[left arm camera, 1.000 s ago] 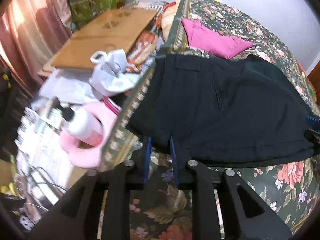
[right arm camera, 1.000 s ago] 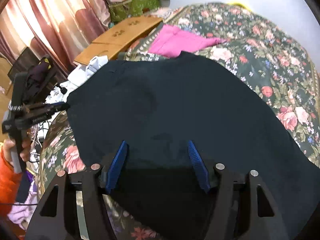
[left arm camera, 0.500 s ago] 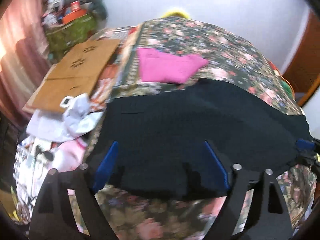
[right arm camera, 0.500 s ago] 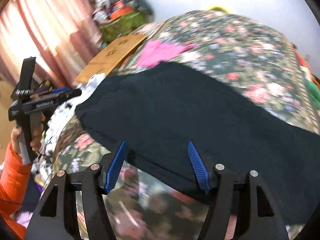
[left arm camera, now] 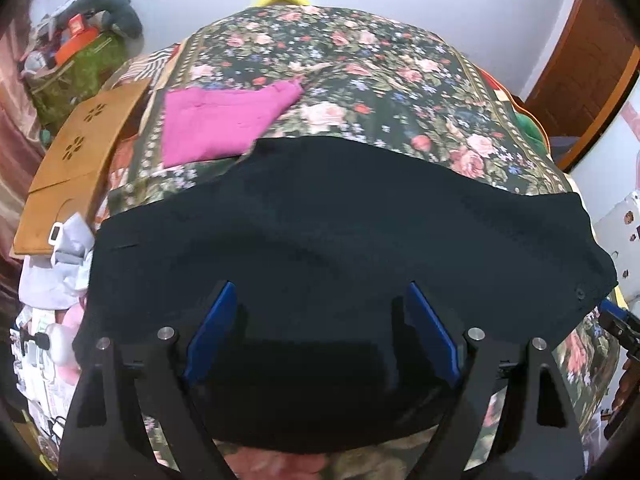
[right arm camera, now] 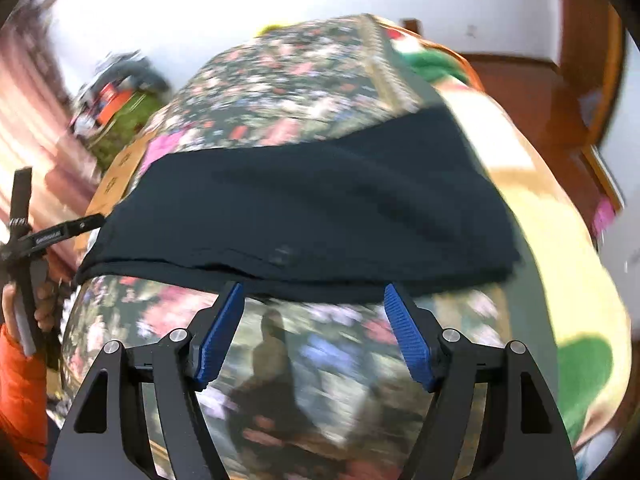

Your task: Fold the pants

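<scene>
A bed covered by a dark floral bedspread (left arm camera: 360,64) filled most of both views, with a pale wall behind it and a brown wooden door (left arm camera: 588,64) at the far right. Pink curtains (right arm camera: 28,128) hung along the left side of the room.

The black pants (left arm camera: 340,216) lay folded in a broad band across the near part of the bed, from its left edge to its right edge. A folded pink cloth (left arm camera: 224,120) lay just beyond them on the far left, its near corner touching or nearly touching the pants.

Beside the bed on the left stood a green bag or box (left arm camera: 72,76) piled with mixed things, too small to tell apart. Nearer was a flat brown board (left arm camera: 80,152) with flower-shaped cut-outs, then crumpled white cloth (left arm camera: 60,264) and a white bottle (left arm camera: 60,340) among pink clutter. Something green (right arm camera: 432,64) lay at the far right edge of the bed.

The left gripper (left arm camera: 320,328) hung over the near edge of the pants, its blue pads spread wide with nothing pinched. The right gripper (right arm camera: 316,320), whose view was blurred, hung over bare bedspread just in front of the pants' near edge, jaws apart and just lately widening, gripping nothing. In that view a hand (right arm camera: 36,308) in an orange sleeve (right arm camera: 20,392) held the other tool at the far left.
</scene>
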A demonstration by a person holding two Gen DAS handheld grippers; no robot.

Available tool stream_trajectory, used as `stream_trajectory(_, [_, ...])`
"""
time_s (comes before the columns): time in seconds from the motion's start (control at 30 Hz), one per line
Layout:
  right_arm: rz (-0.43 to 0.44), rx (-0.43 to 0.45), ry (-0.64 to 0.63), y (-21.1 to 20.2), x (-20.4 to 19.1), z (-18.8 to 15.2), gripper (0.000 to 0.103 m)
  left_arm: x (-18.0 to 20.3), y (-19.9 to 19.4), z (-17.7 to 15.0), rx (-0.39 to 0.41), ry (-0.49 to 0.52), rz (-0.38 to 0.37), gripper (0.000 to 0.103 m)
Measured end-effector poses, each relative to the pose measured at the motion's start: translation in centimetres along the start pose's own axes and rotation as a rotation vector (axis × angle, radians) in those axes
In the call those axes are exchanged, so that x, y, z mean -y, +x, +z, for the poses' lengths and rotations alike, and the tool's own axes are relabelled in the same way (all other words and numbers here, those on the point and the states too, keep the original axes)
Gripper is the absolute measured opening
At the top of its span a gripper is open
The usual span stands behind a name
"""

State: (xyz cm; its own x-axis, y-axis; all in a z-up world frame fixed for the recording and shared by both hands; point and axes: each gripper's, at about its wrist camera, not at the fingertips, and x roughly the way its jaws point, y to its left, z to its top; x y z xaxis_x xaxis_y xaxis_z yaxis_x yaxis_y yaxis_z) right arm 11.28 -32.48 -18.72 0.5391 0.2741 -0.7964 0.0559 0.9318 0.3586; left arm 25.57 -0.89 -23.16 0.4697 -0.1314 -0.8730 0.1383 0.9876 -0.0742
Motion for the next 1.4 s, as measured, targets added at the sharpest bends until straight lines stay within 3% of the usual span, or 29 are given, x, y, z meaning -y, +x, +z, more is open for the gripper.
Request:
stream_trajectory(0.27, [0.109, 0.064, 0.155, 0.0, 3.2, 0.8, 0.069, 3.4, 2.3, -0.6, -0.06, 0.055, 0.021, 0.088])
stream_trajectory(0.47, [0.058, 0.146, 0.176, -0.1, 4.0, 1.8, 0.062, 3.3, 2.5, -1.2, -0.045, 0.041, 0.03, 0.094])
stream_trajectory(0.53, [0.024, 0.165, 0.192, 0.0, 4.7, 2.5, 0.045, 3.2, 2.6, -1.2, -0.049, 0.033, 0.022, 0.095])
stream_trajectory(0.6, [0.018, 0.162, 0.199, 0.2, 5.5, 3.2, 0.017, 3.1, 2.6, -1.3, -0.044, 0.033, 0.021, 0.095])
stream_trajectory(0.63, [0.021, 0.158, 0.194, 0.3, 5.8, 3.4, 0.011, 3.2, 2.6, -1.3, -0.042, 0.034, 0.021, 0.095])
stream_trajectory(0.87, [-0.037, 0.233, 0.08, -1.5, 6.2, 4.4, 0.009, 3.2, 2.7, -1.5, -0.045, 0.032, -0.006, 0.1])
stream_trajectory(1.07, [-0.04, 0.244, 0.172, -1.5, 7.9, 4.6, 0.009, 4.0, 2.5, -1.5, -0.049, 0.057, -0.019, 0.1])
stream_trajectory(1.23, [-0.072, 0.278, 0.072, -3.0, 5.5, 5.3, 0.009, 4.1, 1.9, -1.3, -0.041, 0.07, 0.002, 0.1])
stream_trajectory(1.4, [-0.031, 0.324, -0.011, -4.4, 2.1, 7.8, 0.009, 3.7, -0.1, -0.9, 0.029, 0.048, 0.004, 0.1])
